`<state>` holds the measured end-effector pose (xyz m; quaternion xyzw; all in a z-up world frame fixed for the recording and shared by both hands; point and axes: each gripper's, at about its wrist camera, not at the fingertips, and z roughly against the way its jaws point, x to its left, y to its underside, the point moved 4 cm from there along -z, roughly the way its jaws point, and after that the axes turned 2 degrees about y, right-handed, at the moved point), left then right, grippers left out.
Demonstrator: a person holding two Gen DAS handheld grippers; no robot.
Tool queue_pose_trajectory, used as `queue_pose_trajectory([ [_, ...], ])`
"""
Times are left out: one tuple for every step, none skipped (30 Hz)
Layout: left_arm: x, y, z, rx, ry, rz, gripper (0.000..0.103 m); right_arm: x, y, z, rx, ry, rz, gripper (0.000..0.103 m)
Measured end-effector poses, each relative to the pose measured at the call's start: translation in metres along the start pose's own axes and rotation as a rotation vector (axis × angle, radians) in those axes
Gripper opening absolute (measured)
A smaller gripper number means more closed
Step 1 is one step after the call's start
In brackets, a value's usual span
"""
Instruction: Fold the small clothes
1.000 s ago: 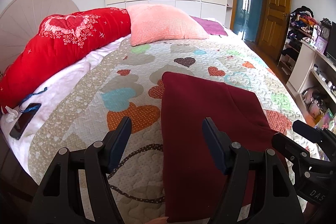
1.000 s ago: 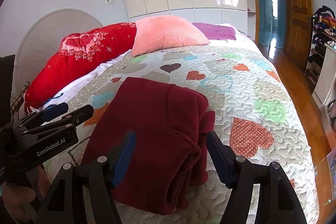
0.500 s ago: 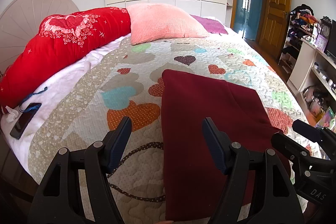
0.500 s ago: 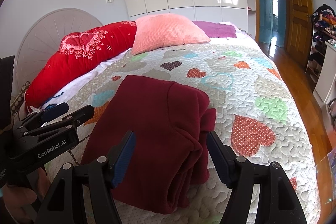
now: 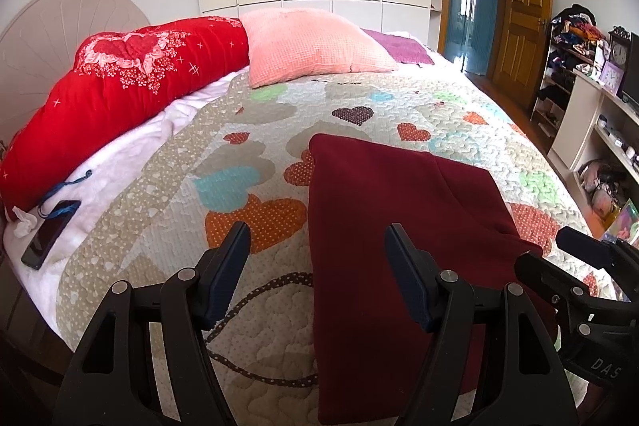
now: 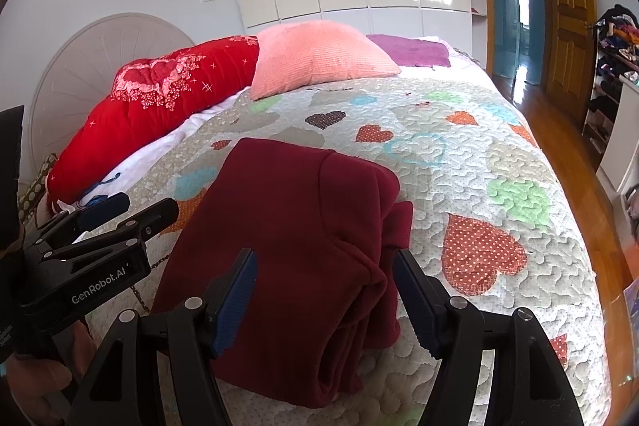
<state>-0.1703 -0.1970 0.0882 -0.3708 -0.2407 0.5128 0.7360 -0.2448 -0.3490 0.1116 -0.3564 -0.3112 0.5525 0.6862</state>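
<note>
Both tools hovering above the near end of the garment [image 5: 399,246], nothing gripped. Left gripper [image 5: 317,266] spread wide over the garment's left edge, empty; right gripper [image 6: 323,290] equally wide over its bulky right side, empty too. Best to pinch the near corners together and carry them toward the pillow [image 5: 311,50], edges matched (thick side likely to slump). Dark red fleece, already doubled lengthwise, lying mid-quilt [image 5: 247,130] well short of the pillow, left edge crisp, right side rolled and lumpy.
</note>
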Motion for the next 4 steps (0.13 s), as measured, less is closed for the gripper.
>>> queue_pose_trajectory([
  [0.0017,-0.0001,-0.0003,0.001,0.004,0.006,0.07,0.0005,-0.0003,-0.0002,0.0,-0.001,0.001,0.068],
  [0.0031,-0.0005,-0.0008,0.003,0.008,0.009,0.07,0.0005,-0.0006,-0.0007,0.0,-0.002,0.001,0.068],
  [0.004,-0.0004,-0.0012,0.005,0.01,0.01,0.07,0.0006,-0.0007,-0.0008,0.0,-0.003,0.002,0.068],
  [0.0054,0.0,-0.0021,0.009,0.011,0.009,0.07,0.0005,-0.0005,-0.0009,0.0,-0.004,0.002,0.068],
])
